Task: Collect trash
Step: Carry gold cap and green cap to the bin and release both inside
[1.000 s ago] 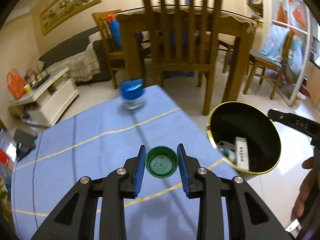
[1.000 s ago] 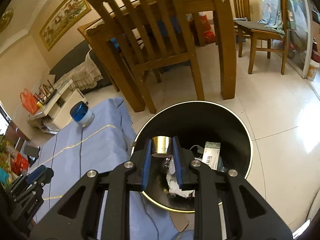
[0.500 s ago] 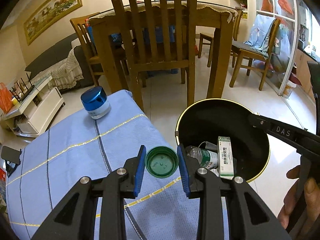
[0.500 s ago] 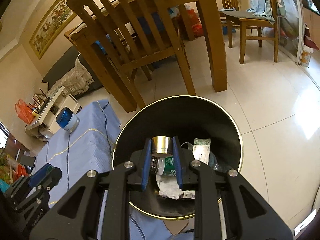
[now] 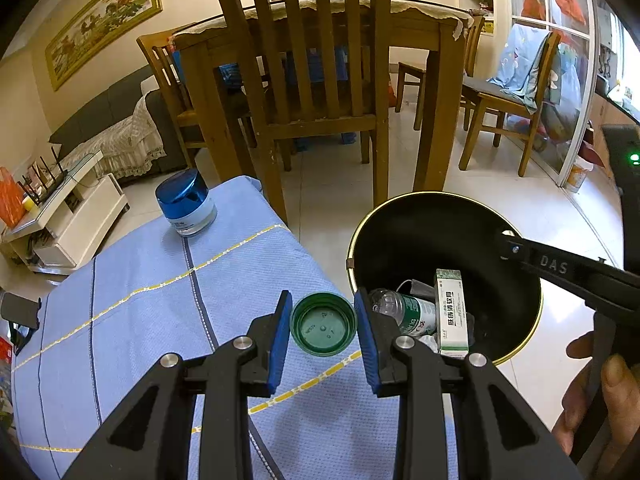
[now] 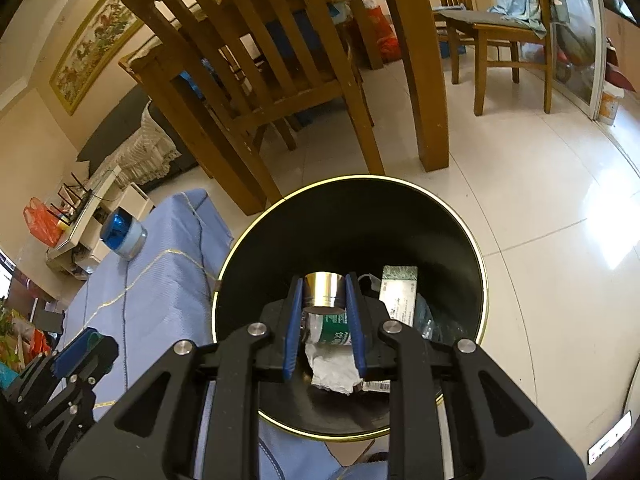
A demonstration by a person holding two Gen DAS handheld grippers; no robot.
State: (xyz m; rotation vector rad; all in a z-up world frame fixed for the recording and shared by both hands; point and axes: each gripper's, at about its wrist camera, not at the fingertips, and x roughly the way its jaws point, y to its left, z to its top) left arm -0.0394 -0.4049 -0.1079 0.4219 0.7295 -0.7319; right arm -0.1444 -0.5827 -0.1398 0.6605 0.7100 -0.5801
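My left gripper point(image 5: 322, 330) is shut on a green plastic cap point(image 5: 323, 329), held above the blue cloth's right edge, just left of the black trash bin point(image 5: 516, 312). My right gripper point(image 6: 323, 298) is shut on a small gold metal cup point(image 6: 323, 289), held over the open bin point(image 6: 256, 264). The bin holds a plastic bottle point(image 5: 408, 312), a white-green box point(image 5: 451, 312) and crumpled paper point(image 6: 332, 372). The right gripper's arm shows at the right of the left wrist view point(image 5: 568, 272).
A blue-lidded jar point(image 5: 185, 204) stands at the cloth's far corner; it also shows in the right wrist view point(image 6: 123, 235). A wooden chair point(image 5: 312, 80) and dining table stand behind the bin. A white low cabinet point(image 5: 72, 220) is at left. Tiled floor lies right.
The left gripper has carried the green cap right toward the bin. The right gripper has moved further over the bin with the gold cup still held.
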